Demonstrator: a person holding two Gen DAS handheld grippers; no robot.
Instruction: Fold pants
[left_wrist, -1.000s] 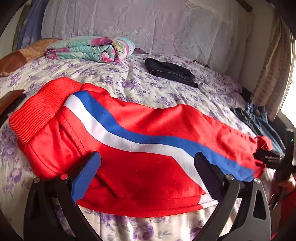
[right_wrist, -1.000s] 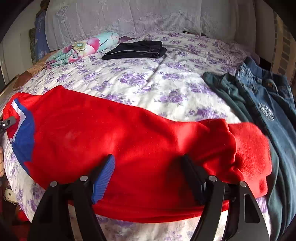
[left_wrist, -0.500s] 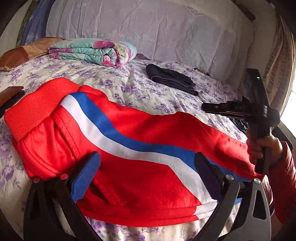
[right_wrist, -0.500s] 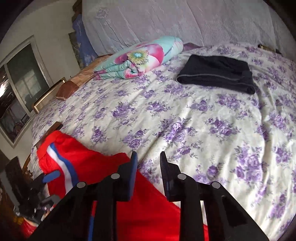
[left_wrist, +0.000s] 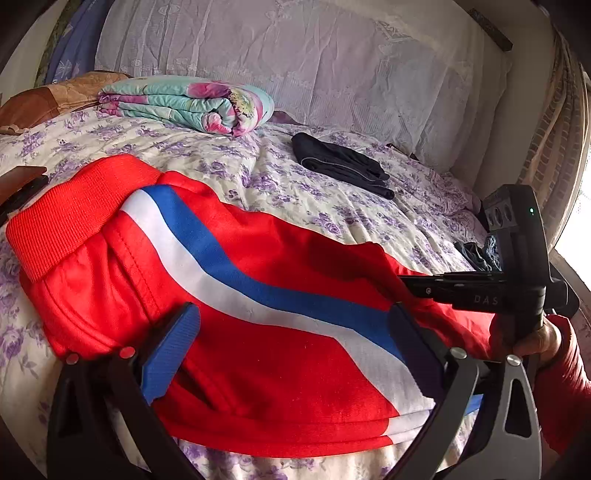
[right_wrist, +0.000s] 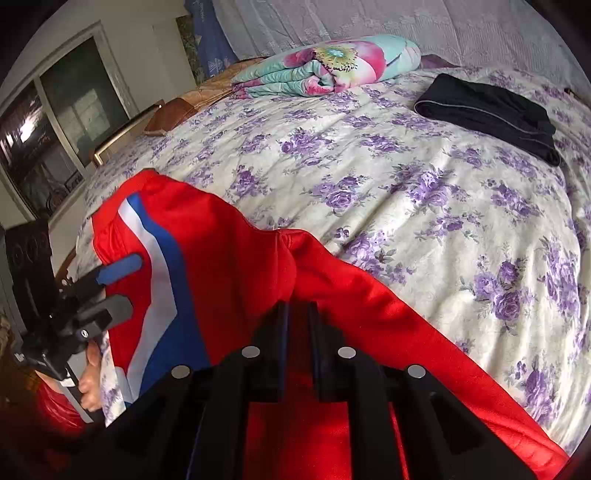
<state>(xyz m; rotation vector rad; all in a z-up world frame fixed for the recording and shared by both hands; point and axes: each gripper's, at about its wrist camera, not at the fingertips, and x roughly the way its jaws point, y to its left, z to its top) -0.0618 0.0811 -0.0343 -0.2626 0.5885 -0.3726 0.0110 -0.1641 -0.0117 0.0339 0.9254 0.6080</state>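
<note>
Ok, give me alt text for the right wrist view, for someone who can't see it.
The right tongs, shut on red pants with a white and blue stripe, lift a leg over a purple-flowered bedspread. The left tongs hang open at left; a folded black garment and floral quilt lie behind.

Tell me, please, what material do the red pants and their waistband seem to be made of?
The red pants look like a smooth knit, perhaps polyester tracksuit fabric: a soft sheen shows on the cloth. The waistband looks like ribbed elastic knit, matte, with fine ridges. The right gripper pinches the cloth, which bends in soft folds.
</note>
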